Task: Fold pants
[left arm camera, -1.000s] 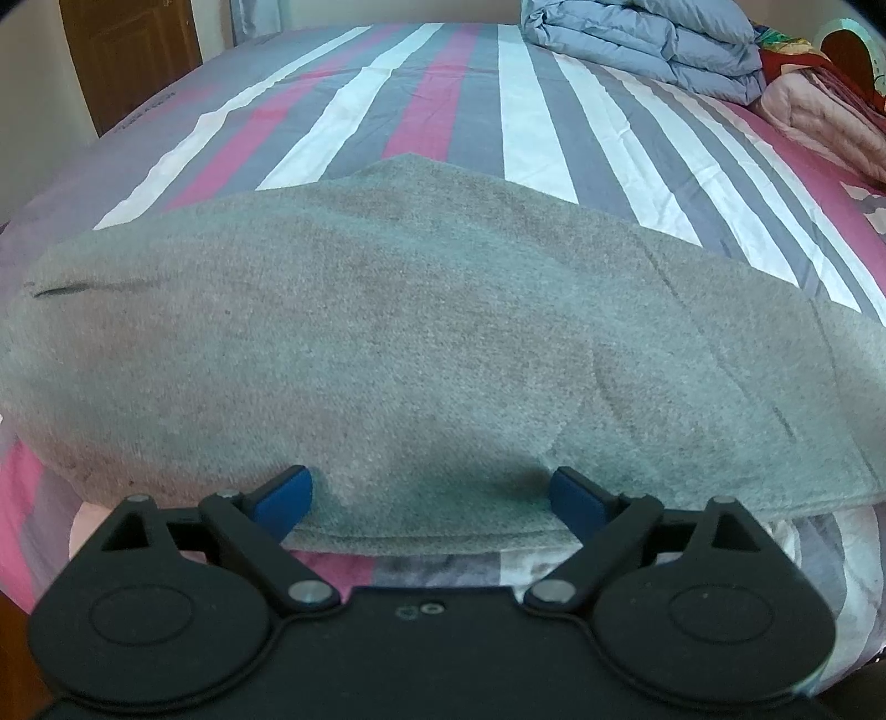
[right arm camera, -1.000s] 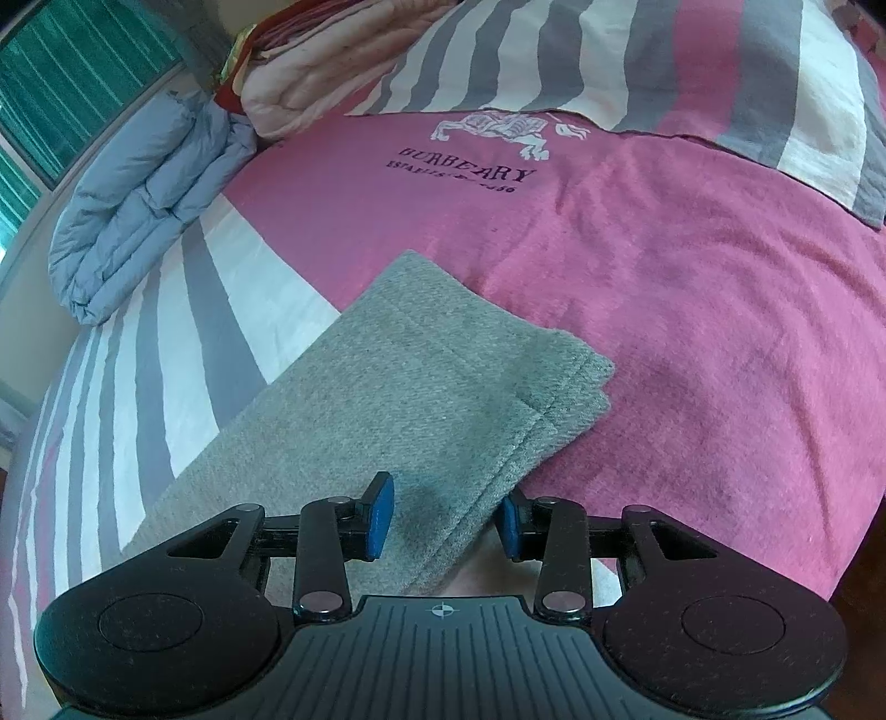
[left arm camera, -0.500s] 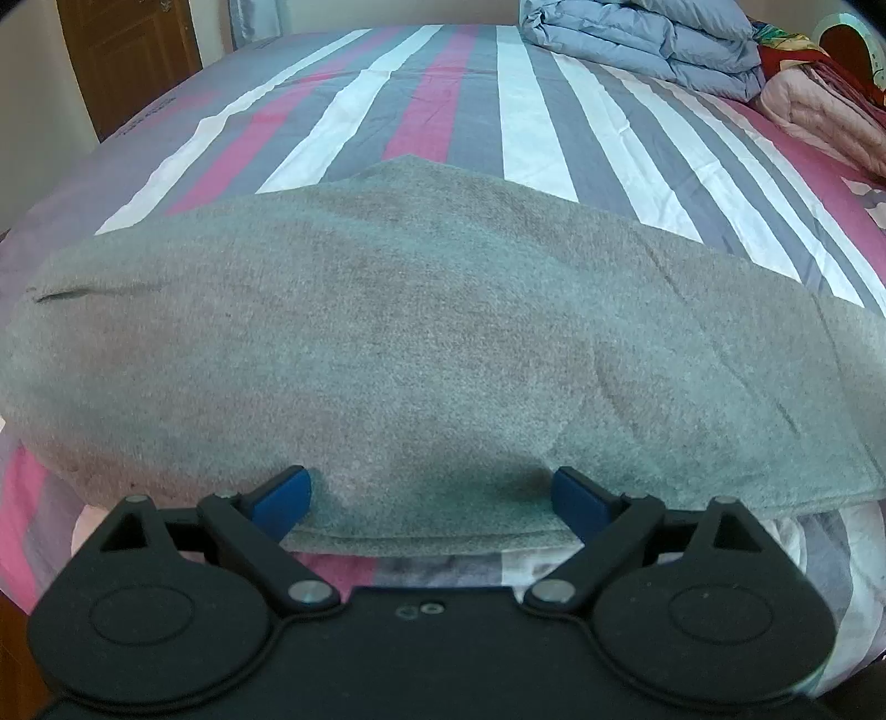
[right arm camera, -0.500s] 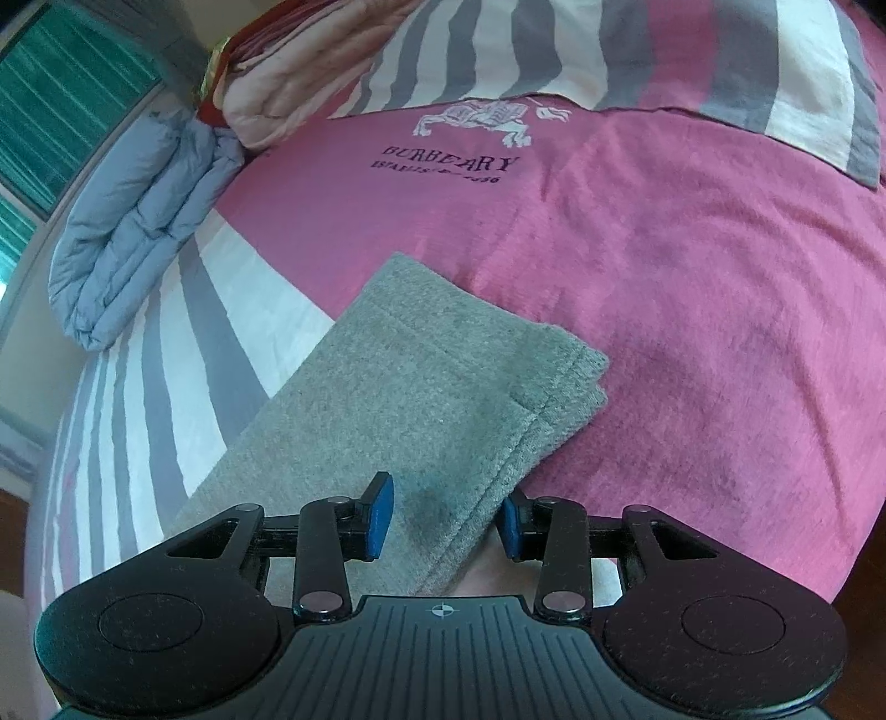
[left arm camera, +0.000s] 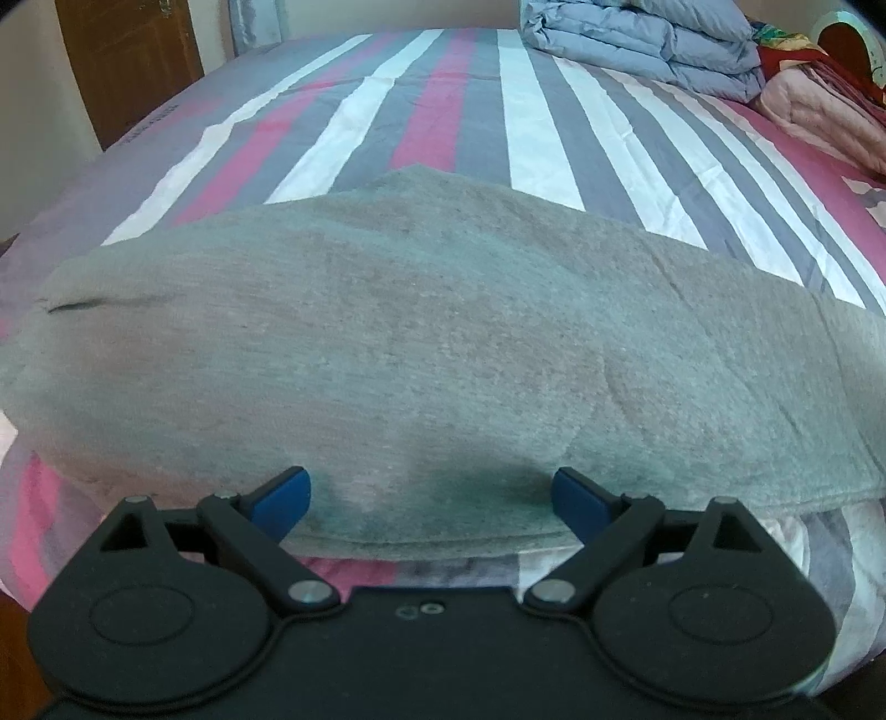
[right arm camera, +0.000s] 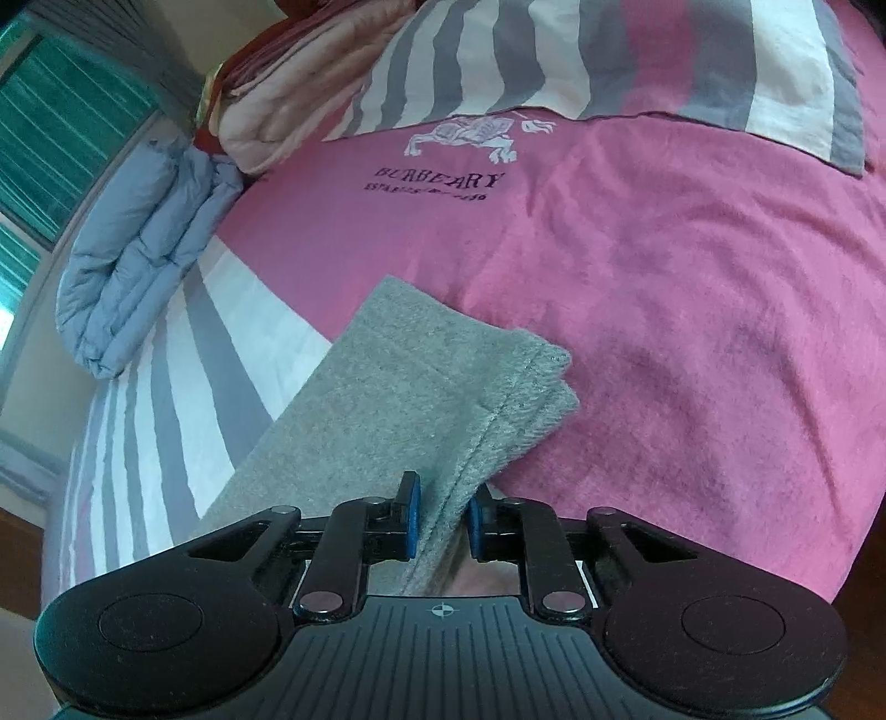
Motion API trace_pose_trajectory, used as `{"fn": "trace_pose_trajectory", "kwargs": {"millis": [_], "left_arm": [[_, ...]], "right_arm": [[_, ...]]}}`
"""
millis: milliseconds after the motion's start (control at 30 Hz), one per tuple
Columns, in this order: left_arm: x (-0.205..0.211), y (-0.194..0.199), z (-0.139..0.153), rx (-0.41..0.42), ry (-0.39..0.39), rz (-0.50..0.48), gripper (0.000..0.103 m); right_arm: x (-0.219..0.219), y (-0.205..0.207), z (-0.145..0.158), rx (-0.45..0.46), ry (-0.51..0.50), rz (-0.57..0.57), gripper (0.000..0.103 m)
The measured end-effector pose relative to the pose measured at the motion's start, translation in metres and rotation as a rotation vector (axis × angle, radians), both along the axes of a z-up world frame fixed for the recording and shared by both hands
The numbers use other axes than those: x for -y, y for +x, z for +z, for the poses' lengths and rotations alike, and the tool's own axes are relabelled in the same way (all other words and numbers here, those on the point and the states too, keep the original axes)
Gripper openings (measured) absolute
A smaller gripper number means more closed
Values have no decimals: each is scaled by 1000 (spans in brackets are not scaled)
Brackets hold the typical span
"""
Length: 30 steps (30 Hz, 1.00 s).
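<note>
On striped bed (left arm camera: 554, 138) | pants (right arm camera: 398, 399) lengthwise along near edge | right hand-held gripper (right arm camera: 441, 523) just closed on hem | left hand-held gripper (left arm camera: 432, 498) open

Bed (left arm camera: 443, 99) covered by a sheet striped white, grey and pink in the left wrist view, turning plain pink with a printed horse emblem and lettering (right arm camera: 465, 160) ahead of the right jaws. Grey pants (left arm camera: 443, 343) lie flat on the sheet, their near edge between the left jaws; the hem end (right arm camera: 443, 387) runs forward from between the right jaws. Folded blue quilt (left arm camera: 637, 44) far ahead, right of the left jaws; pink quilt (right arm camera: 310, 94) beside it; striped pillow (right arm camera: 637, 55) beyond the emblem.
</note>
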<state>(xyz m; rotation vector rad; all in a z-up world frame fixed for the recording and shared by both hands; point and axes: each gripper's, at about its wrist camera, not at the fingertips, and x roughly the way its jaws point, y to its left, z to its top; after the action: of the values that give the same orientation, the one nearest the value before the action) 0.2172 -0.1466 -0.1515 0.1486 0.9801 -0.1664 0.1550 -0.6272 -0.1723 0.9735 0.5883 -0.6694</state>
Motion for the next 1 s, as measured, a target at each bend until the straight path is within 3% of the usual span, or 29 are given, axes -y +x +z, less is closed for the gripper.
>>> {"fn": "trace_pose_trajectory", "kwargs": {"millis": [300,433,667,833,1000], "left_arm": [[-14,6,10,6,-18,19,87],[-23,11,16,14,-40,36,87],[-54,20,24,32,-84,102,87],[-79,25,23,31,-93,154,87],[-105,31,22,27,-106,205,87]], "right_arm": [[-16,13,26,3,-126,41,10],[-55,39,66,51,-317,179,10],[-158,95,102,201,-403,446,10],[-244,135,94,270,-343,645,10],[-322,169,45,188,-278,822,10]]}}
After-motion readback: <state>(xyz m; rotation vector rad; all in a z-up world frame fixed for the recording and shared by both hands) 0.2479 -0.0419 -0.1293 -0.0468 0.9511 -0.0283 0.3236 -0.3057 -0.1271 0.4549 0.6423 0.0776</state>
